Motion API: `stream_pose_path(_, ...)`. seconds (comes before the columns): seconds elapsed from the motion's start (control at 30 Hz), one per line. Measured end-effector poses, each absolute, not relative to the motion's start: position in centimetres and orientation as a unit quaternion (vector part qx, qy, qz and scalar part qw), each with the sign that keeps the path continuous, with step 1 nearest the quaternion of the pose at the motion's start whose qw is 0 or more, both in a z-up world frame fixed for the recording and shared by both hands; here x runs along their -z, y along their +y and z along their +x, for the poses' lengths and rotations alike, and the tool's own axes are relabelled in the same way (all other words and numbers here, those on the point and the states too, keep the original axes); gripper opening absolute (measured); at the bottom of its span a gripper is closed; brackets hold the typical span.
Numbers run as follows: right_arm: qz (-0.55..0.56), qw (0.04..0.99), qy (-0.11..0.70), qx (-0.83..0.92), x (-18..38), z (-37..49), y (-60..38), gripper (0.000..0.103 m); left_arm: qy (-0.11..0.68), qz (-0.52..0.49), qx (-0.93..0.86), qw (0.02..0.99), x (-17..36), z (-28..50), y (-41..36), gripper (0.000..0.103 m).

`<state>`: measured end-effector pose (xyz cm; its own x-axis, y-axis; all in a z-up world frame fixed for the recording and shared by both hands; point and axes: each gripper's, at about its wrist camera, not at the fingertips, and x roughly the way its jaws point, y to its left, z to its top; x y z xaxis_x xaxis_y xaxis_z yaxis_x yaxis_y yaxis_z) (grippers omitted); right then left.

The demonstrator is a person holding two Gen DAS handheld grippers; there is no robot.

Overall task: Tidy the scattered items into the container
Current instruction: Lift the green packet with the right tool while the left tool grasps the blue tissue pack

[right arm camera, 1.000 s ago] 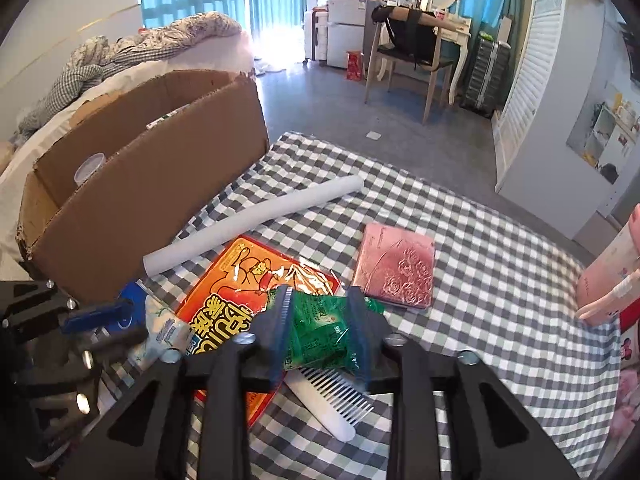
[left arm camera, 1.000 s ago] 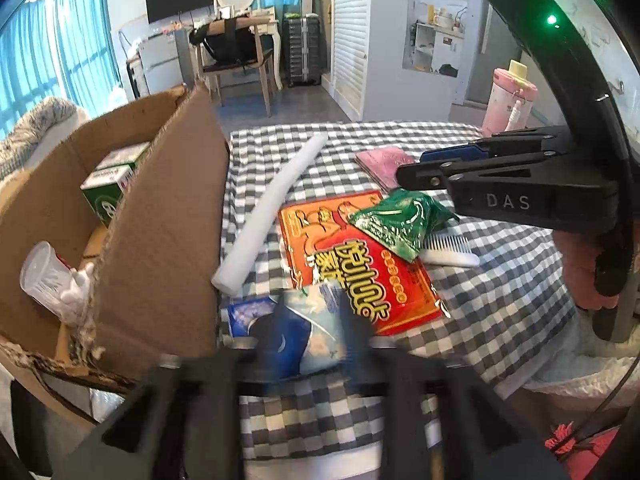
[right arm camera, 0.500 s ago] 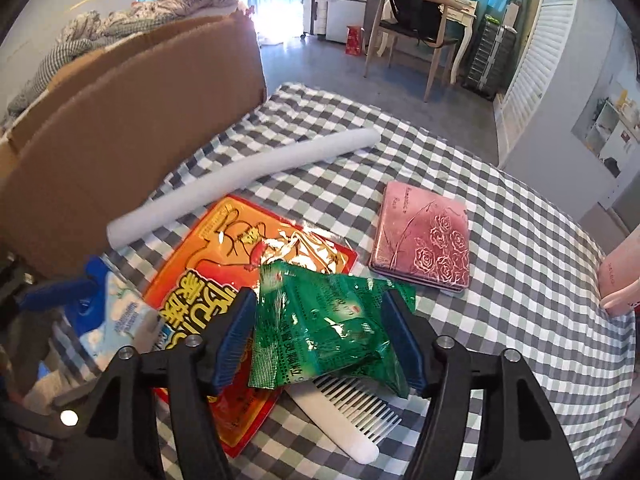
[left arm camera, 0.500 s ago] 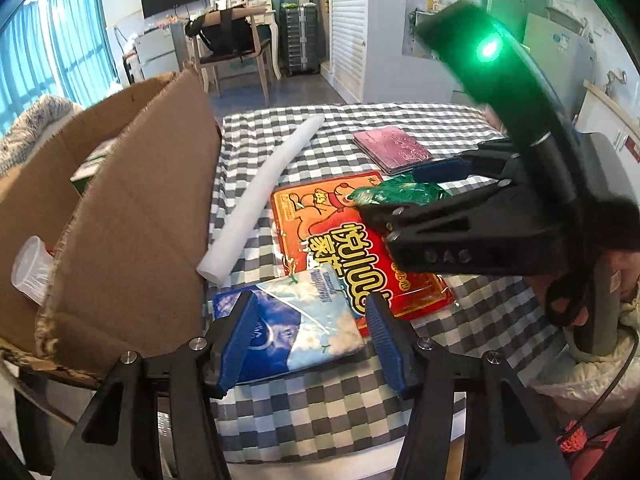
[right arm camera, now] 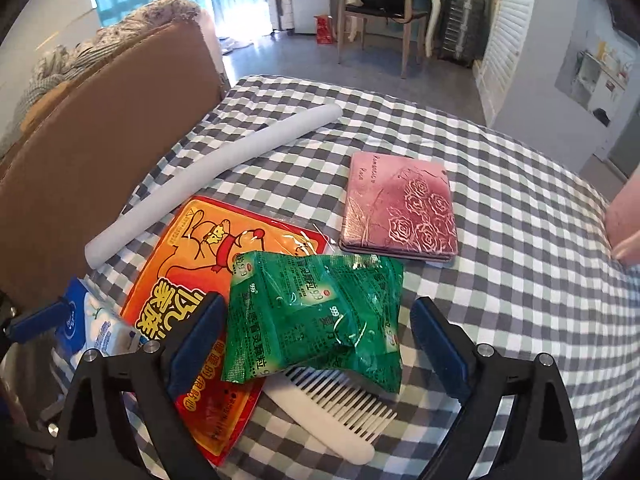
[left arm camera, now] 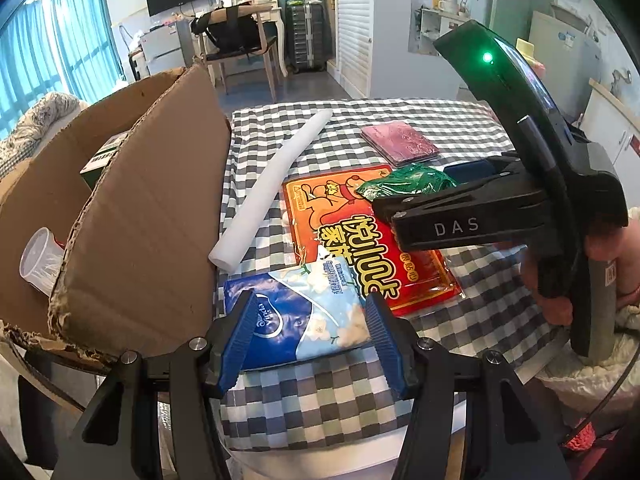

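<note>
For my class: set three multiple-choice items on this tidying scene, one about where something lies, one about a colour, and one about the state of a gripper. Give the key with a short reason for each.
1. Where does the white comb lie?
A. In the cardboard box
B. Partly under the green packet
C. On the pink notebook

2. What colour is the large flat packet with the cartoon figure?
A. Orange and red
B. Purple
C. Black

3. How do the right gripper's jaws stand?
A. Shut tight on the comb
B. Wide open, either side of the green packet
C. Clamped on the foam tube

Key: B, the green packet covers the comb's upper end; A, its print is orange and red; B, both pads stand clear of the packet's edges.
</note>
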<state>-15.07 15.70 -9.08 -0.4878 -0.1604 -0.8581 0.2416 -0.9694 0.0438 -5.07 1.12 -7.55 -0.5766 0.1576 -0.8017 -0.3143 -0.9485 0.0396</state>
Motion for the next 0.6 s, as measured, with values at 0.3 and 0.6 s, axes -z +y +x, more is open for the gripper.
stream_pose_path(0.3, 0.485, 0.115, 0.042, 0.866, 8.2, -13.9, 15.4, 0.058, 0.071, -0.441, -0.883, 0.146, 7.5, -5.1, 0.9, 0.044)
stream_pose_path(0.6, 0.484, 0.111, 0.035, 0.867, 7.4, -12.6, 17.0, 0.040, 0.063, -0.445, -0.876, 0.174, 7.1, -4.8, 1.3, 0.009)
